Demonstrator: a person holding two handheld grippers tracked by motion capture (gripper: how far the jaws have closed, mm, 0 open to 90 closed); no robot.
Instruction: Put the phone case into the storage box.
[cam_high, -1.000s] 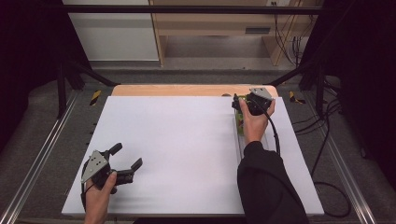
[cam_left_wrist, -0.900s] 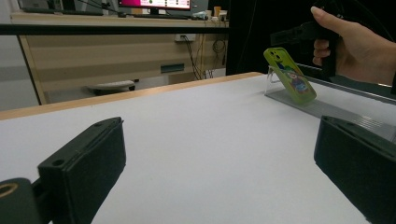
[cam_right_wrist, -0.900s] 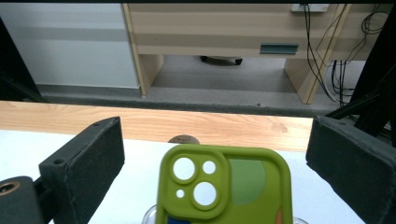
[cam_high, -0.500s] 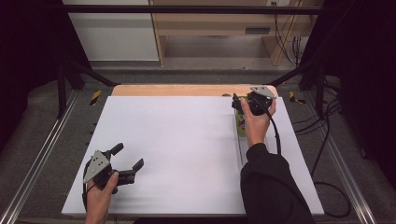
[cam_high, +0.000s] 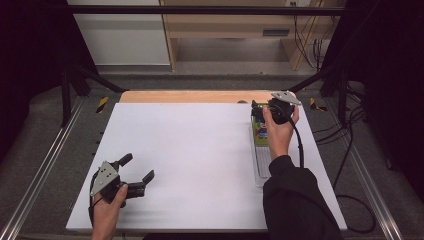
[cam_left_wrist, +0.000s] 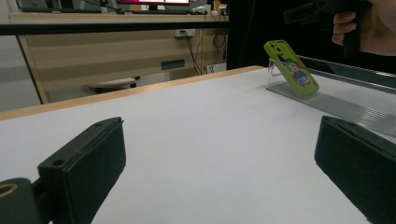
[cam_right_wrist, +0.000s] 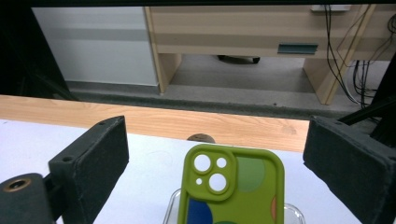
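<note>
Setting: white tabletop (cam_high: 200, 165) with a pale wooden strip along its far edge, framed by dark metal rails; a beige cabinet and a tangle of cables stand behind.

Thing in hand: green phone case with a cartoon print and a raised camera cut-out (cam_right_wrist: 232, 189), leaning back on a clear ribbed plastic stand (cam_left_wrist: 327, 100) at the far right of the table.

Case's lie: its long axis runs up the slope of the stand, camera end uppermost and tilted toward the far edge; in the high view the case (cam_high: 260, 131) sits just left of the person's right hand.

Right gripper (cam_high: 262, 114): held above the top end of the case, its black jaws parted to either side of it and touching nothing. They have just been narrowing, with the case's upper edge between and below them, not yet pinched.

Left gripper (cam_high: 136, 170): low over the near left corner of the table, jaws spread wide and empty, well apart from the case.

Key relation: the case lies straight ahead of and below the right gripper's pads, its narrow width across the gap, so I judge a short descent would bring the pads onto its two long edges.

Nearer hand: the right, by far.
</note>
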